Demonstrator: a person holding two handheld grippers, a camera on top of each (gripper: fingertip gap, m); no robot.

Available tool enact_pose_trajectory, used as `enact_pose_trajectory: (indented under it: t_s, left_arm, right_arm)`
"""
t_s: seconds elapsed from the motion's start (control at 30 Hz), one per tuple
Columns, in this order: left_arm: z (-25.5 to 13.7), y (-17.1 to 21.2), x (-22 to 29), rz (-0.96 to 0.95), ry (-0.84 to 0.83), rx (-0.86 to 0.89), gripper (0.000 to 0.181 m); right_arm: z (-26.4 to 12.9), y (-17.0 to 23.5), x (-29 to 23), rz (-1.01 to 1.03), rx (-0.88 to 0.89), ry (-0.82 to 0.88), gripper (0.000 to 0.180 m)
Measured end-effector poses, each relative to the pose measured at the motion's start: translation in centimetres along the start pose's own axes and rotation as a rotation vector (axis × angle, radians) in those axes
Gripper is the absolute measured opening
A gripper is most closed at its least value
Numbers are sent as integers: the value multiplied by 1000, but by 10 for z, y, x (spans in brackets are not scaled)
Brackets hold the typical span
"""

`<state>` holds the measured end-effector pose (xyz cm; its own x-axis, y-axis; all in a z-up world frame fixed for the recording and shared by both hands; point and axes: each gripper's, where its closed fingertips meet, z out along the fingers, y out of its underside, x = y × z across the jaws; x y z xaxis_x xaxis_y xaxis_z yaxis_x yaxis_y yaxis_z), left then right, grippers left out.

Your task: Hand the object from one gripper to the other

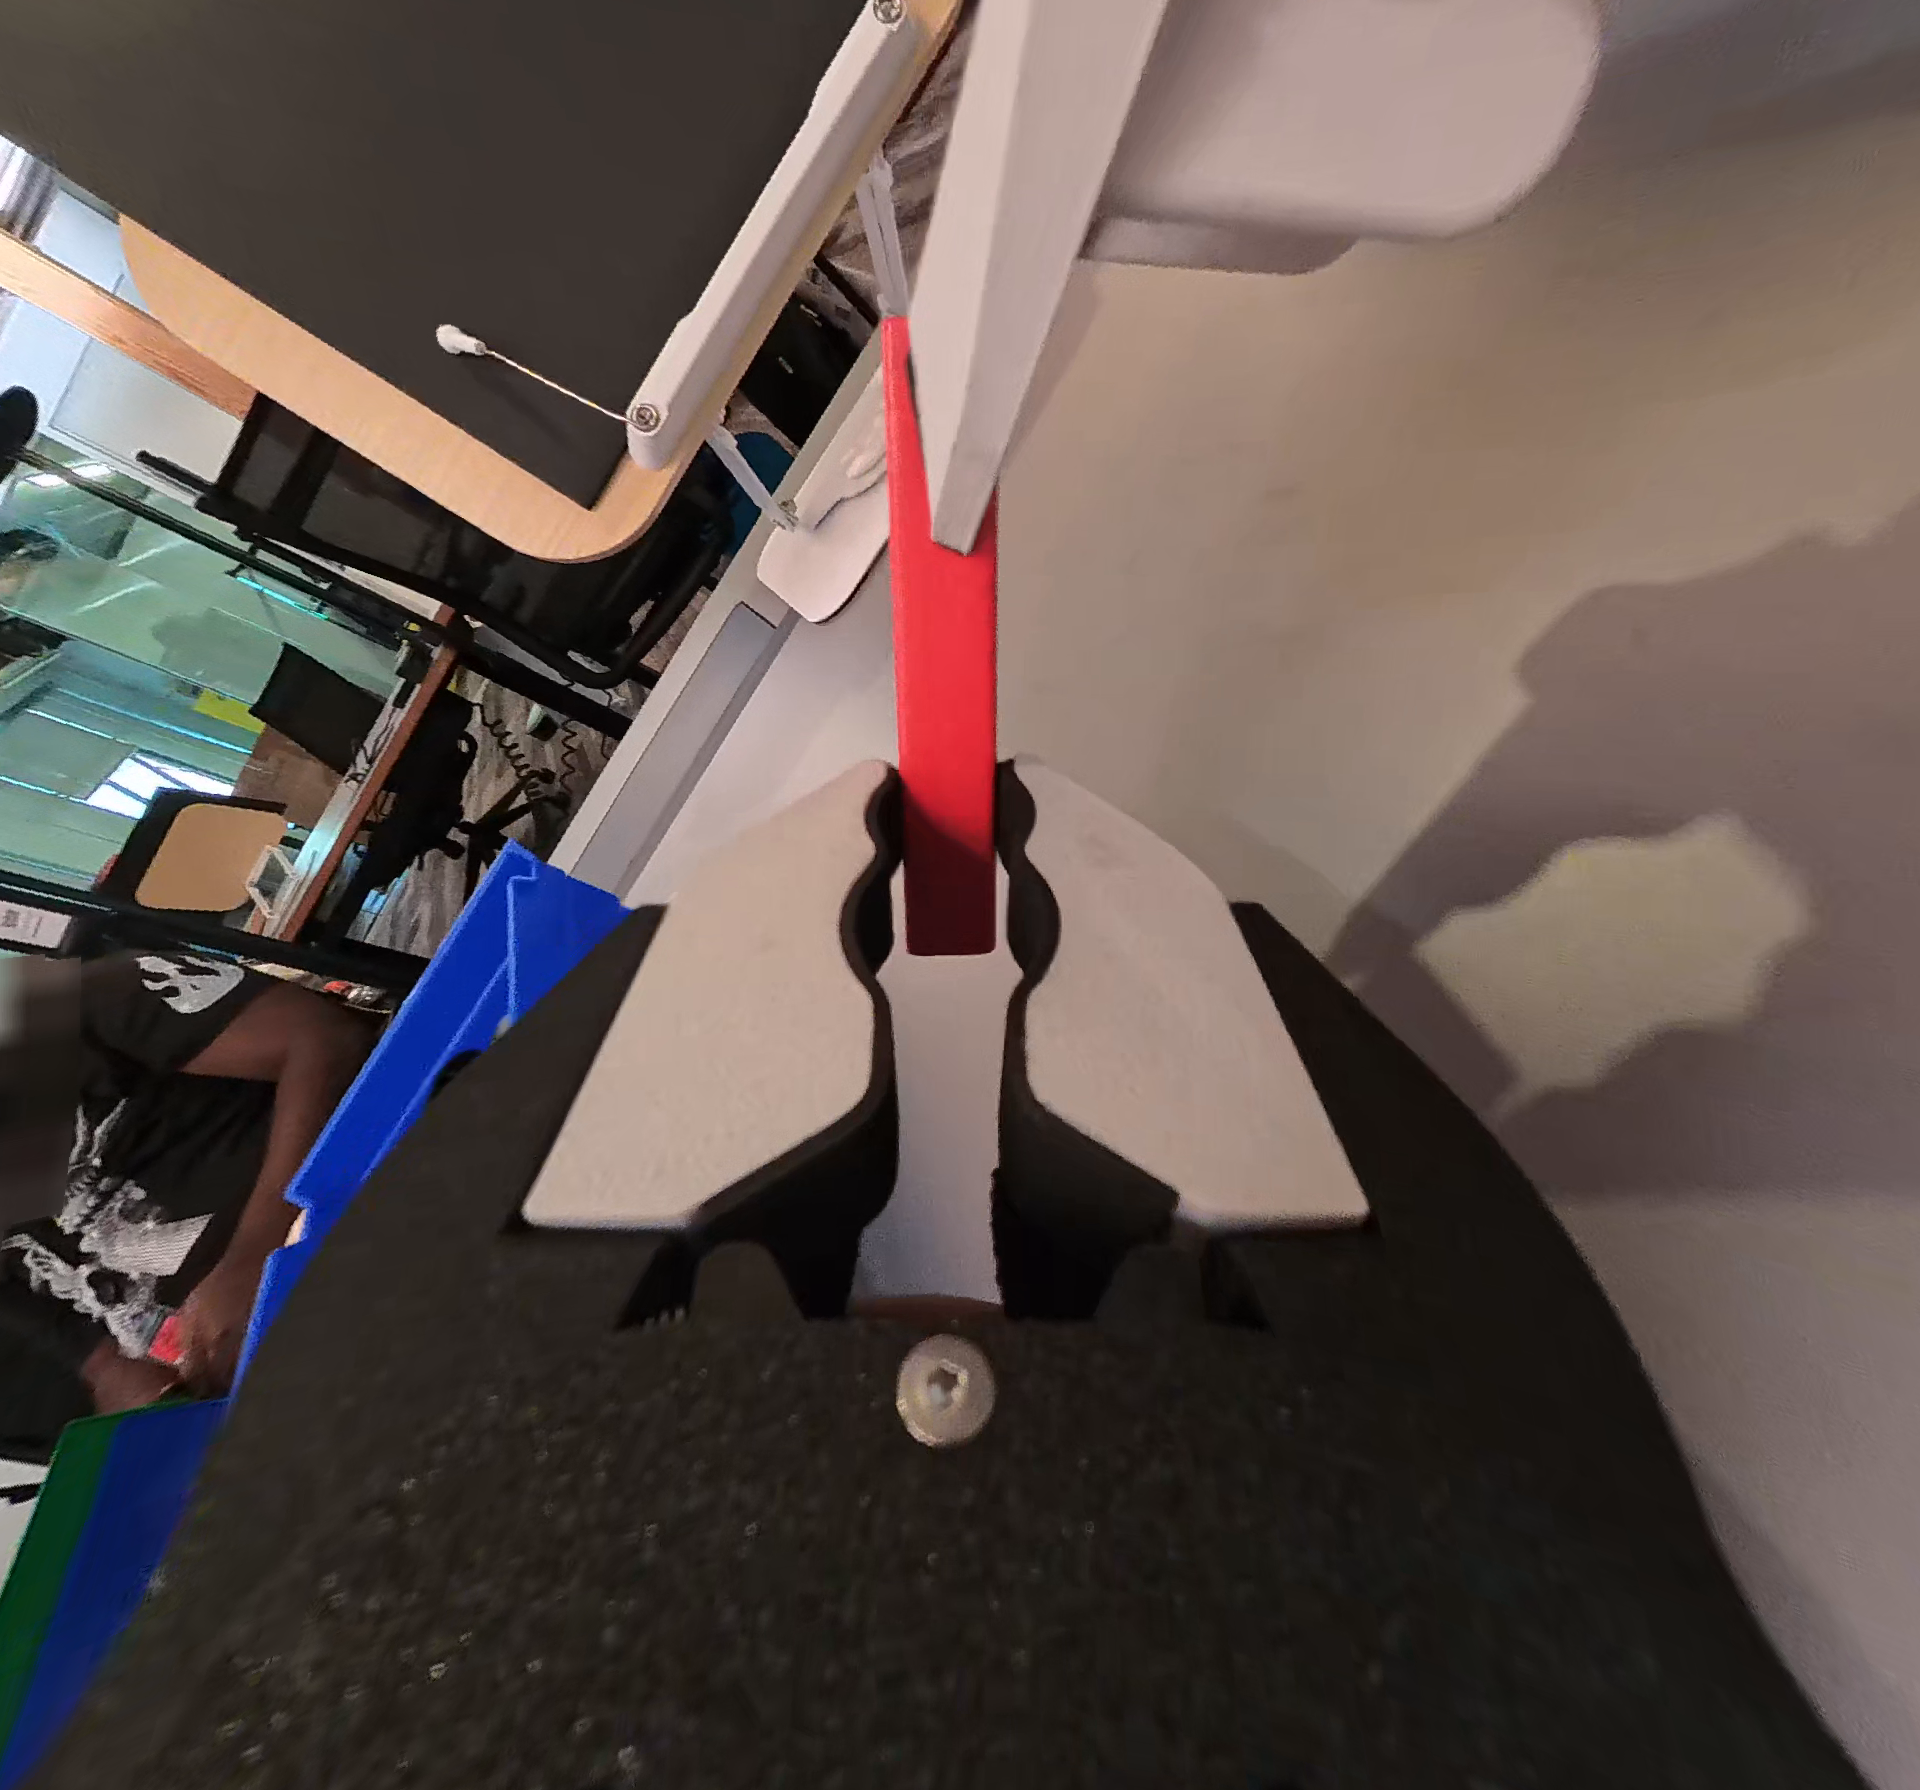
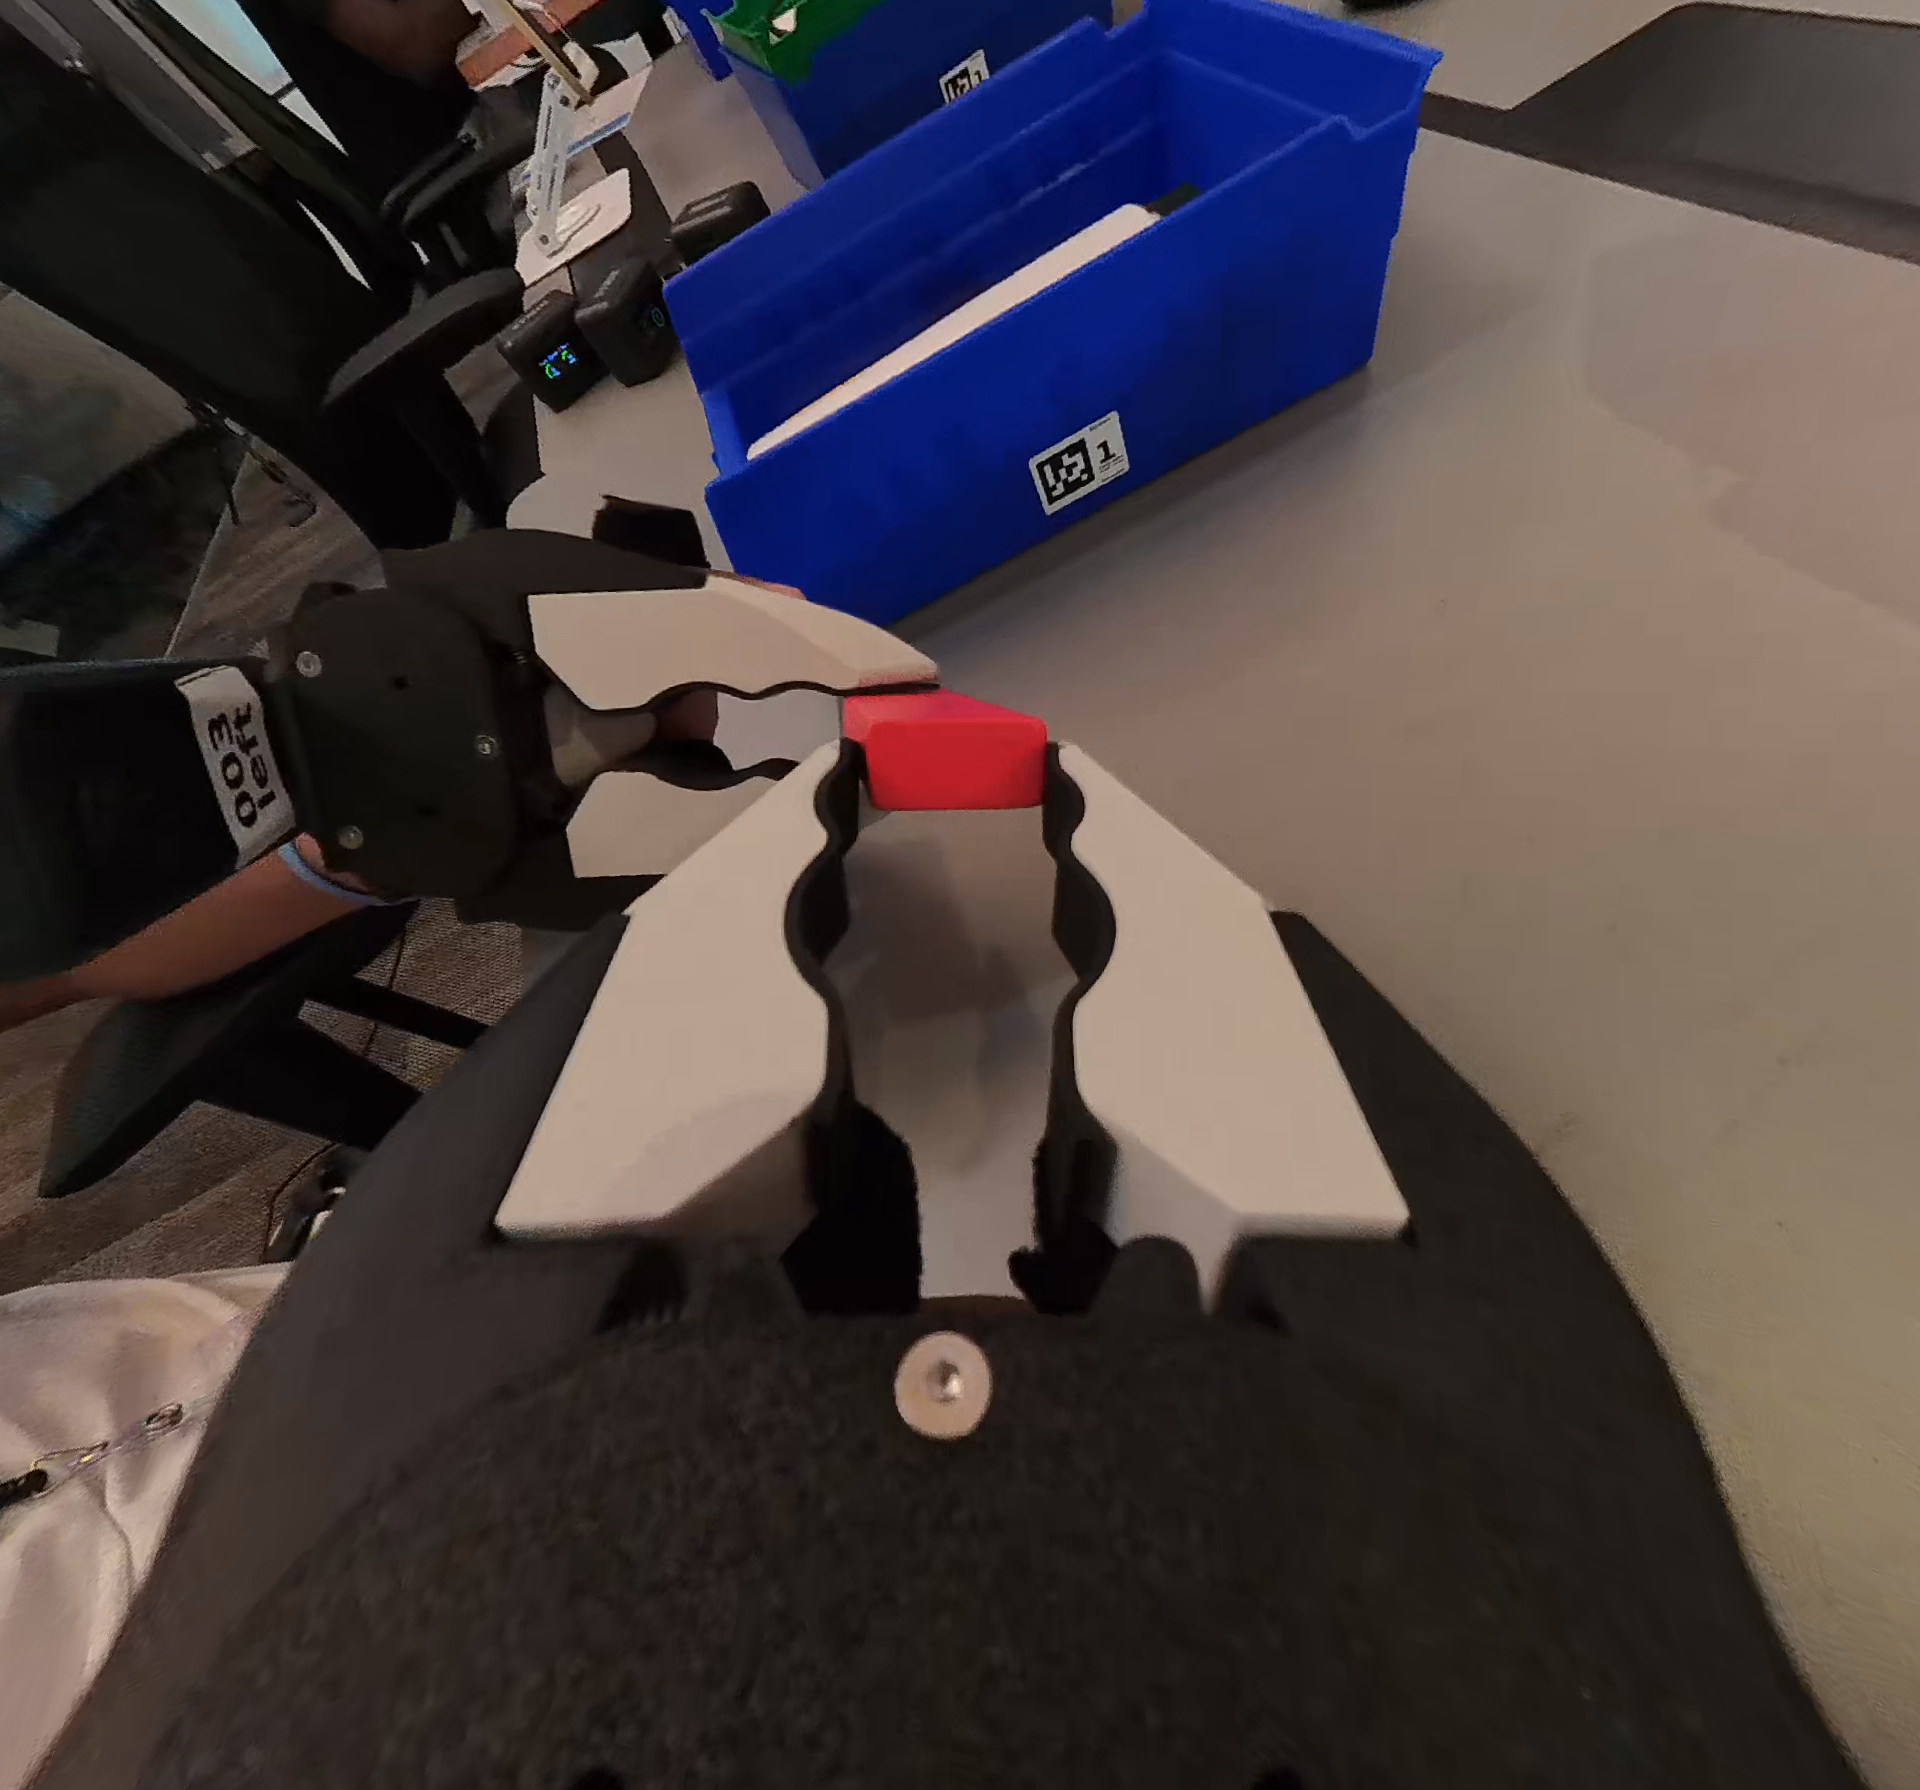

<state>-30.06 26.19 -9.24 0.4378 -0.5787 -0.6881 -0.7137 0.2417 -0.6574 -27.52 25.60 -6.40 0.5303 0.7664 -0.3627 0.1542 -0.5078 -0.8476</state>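
A flat red block [image 2: 951, 764] is held over the grey table [image 2: 1507, 857]. My right gripper [image 2: 953, 772] has a fingertip against each side of the block's near end. My left gripper [image 2: 868, 712] comes in from the left and pinches the block's other end between its white fingers [image 2: 727, 634]. In the left wrist view my left gripper [image 1: 948, 836] is shut on the near end of the red block [image 1: 940, 660]. A white finger [image 1: 992, 286] of the right gripper lies against its far end; the other right finger is hidden.
A blue bin [image 2: 935, 504] holding a white flat item stands behind the grippers. Another blue bin [image 2: 997, 5] with a green one in it is farther back. Small black devices [image 2: 587, 338], a black chair [image 2: 312, 306] and a person [image 1: 145, 1169] are at the left. There is about 4 cm between the tips of the two grippers.
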Motion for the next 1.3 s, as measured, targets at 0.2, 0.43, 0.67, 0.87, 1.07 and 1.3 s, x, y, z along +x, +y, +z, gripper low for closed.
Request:
enact_pose_trajectory:
  t_s: [0.2,0.43,0.67,0.87,1.07,1.3]
  left_arm:
    - [-3,2,19,-159,125,-24,39]
    - [-26,-23,31,-585,291,81,38]
    - [-49,4,39,-607,236,76,37]
    - [-42,12,40,-591,241,55,35]
    - [-44,10,39,-566,233,67,32]
    - [-43,9,44,-534,247,60,32]
  right_arm:
    - [-13,-5,19,-80,-22,115,34]
    - [-107,-51,34,-177,-13,276,34]
    - [-301,-9,75,-154,-371,776,34]
    - [-371,78,124,46,-695,913,33]
    - [-368,121,164,171,-817,876,33]
    - [-357,147,219,303,-707,862,33]
